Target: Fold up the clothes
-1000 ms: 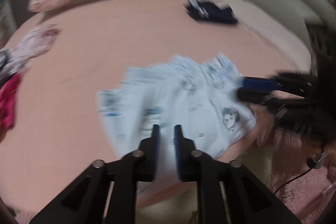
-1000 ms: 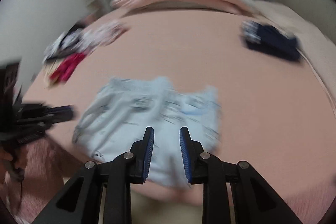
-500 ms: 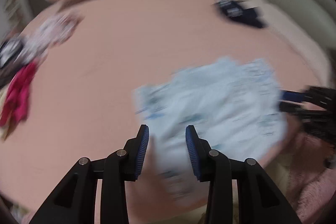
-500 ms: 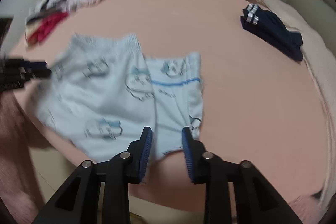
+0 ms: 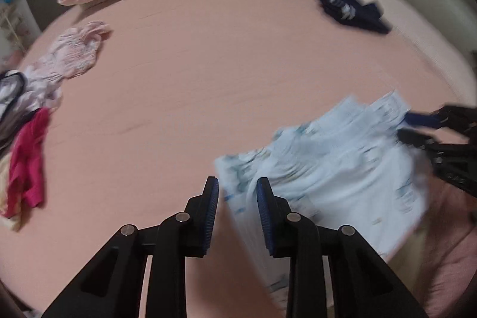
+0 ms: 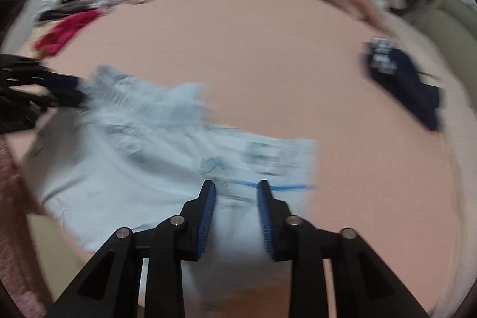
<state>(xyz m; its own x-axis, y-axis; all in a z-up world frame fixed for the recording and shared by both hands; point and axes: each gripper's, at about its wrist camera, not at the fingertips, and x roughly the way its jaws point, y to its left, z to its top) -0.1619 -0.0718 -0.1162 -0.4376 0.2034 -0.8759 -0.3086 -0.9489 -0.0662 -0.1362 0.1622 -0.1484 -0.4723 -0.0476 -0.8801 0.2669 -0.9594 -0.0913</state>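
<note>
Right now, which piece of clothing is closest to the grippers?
The light blue printed garment, right at both grippers; the navy garment and pink-and-red pile lie farther off.

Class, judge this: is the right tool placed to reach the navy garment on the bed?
Probably yes: the navy garment lies apart on bare pink bed, nothing between, though the open right tool hovers over the light blue shorts.

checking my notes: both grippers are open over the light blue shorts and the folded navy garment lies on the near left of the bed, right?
Not quite. The navy garment lies at the far right of the bed, as the left wrist view shows. The rest holds: left gripper and right gripper are open over the light blue shorts.
</note>
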